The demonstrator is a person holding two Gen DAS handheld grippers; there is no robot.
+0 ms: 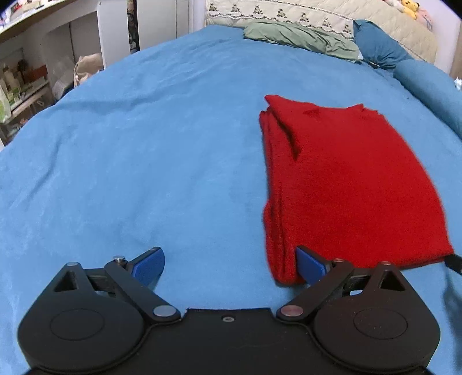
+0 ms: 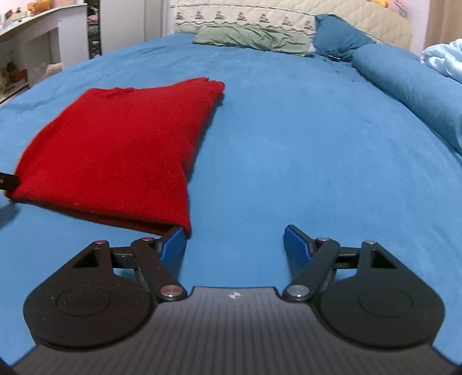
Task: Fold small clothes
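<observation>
A red knit garment [image 1: 346, 184] lies folded into a long rectangle on the blue bedsheet [image 1: 144, 144]. My left gripper [image 1: 231, 266] is open, low over the sheet at the garment's near left corner; its right fingertip [image 1: 310, 264] is at the red edge. In the right wrist view the garment [image 2: 115, 153] lies to the left. My right gripper [image 2: 235, 246] is open at its near right corner, its left fingertip [image 2: 173, 245] at the hem. Neither grips the cloth.
A green pillow [image 1: 300, 39], a blue pillow [image 1: 378, 44] and a quilted headboard cover [image 1: 317, 14] lie at the bed's far end. A blue bolster [image 2: 410, 86] runs along the right. White shelves and a desk [image 1: 43, 66] stand to the left.
</observation>
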